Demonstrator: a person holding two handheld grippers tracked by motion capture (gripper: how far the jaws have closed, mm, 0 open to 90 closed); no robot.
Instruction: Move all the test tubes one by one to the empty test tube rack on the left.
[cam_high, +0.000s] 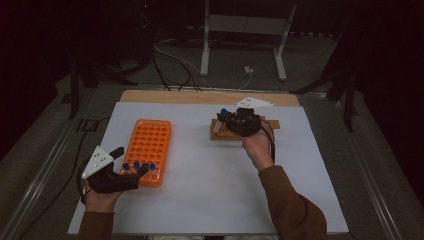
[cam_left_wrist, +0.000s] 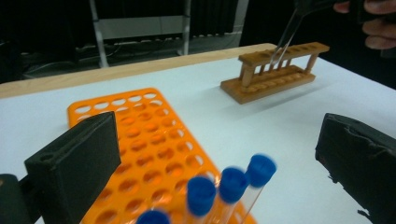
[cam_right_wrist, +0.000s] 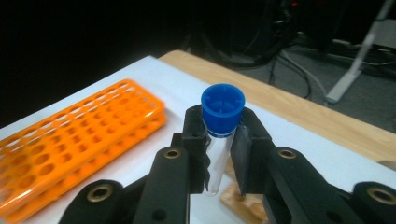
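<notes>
Moving 1 blue-capped tube (cam_right_wrist: 219, 140) into the wooden rack (cam_left_wrist: 275, 70). Clamped just under its cap by right gripper (cam_right_wrist: 218, 154) (tip at a hole). Next: lowering straight, then letting go. Left gripper (cam_left_wrist: 224, 158) open over orange rack (cam_left_wrist: 140, 140).

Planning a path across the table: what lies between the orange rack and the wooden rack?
Nothing: in the high view, bare white table separates the orange rack from the wooden rack; the left gripper view agrees.

The orange rack (cam_right_wrist: 70, 144) runs off the frame's left edge.
</notes>
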